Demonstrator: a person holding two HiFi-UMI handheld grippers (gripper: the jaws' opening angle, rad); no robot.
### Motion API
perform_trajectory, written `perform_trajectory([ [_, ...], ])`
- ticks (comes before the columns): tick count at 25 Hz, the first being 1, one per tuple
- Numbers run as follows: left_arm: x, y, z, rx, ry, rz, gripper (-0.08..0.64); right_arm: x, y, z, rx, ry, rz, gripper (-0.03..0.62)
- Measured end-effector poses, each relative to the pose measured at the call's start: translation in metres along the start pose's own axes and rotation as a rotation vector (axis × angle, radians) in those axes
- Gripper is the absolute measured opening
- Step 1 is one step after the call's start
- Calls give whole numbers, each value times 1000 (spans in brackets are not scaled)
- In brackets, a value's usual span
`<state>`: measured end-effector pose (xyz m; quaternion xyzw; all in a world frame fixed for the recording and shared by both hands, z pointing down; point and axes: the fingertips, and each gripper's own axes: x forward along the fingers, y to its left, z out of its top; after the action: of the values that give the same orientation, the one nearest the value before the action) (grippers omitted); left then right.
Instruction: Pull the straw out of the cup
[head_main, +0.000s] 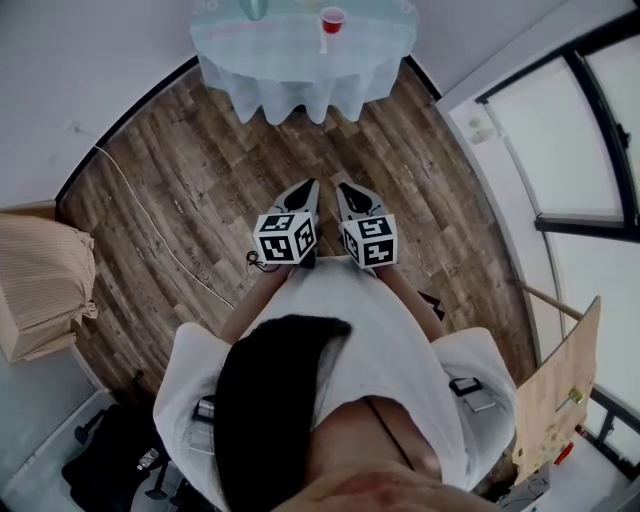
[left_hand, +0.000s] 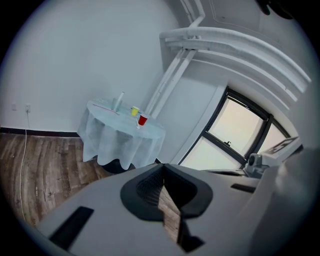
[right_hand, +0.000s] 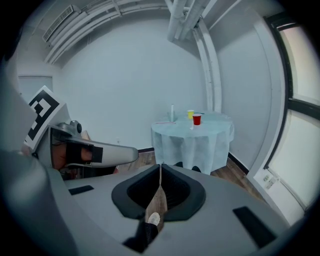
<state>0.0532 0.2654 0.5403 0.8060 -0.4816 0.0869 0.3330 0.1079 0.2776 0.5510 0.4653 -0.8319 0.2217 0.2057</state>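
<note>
A red cup (head_main: 333, 18) stands on a round table (head_main: 300, 70) with a pale cloth, far ahead across the wooden floor. A thin pale piece (head_main: 323, 42), perhaps the straw, shows at the cup; it is too small to tell. The red cup (left_hand: 143, 120) is also small in the left gripper view, and the same cup (right_hand: 197, 119) in the right gripper view. My left gripper (head_main: 310, 186) and right gripper (head_main: 343, 188) are held side by side at waist height, pointing at the table, well short of it. Left gripper (left_hand: 163, 172) and right gripper (right_hand: 160, 170) are both shut and empty.
A yellow cup (right_hand: 190, 114) and a tall clear bottle (right_hand: 172, 112) share the table. A cardboard box (head_main: 40, 290) sits at the left wall, and a cable (head_main: 150, 220) runs over the floor. Windows (head_main: 570, 140) line the right side, with a wooden board (head_main: 560, 390) below.
</note>
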Motion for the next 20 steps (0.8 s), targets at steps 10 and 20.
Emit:
perform_trajectory([
  [10,15,32,33,15,19,-23,9,39,-6,20,96,10,-27,35],
  [20,18,84,79,11,-16,-29,9,87,18,49,114,11,-21,35],
])
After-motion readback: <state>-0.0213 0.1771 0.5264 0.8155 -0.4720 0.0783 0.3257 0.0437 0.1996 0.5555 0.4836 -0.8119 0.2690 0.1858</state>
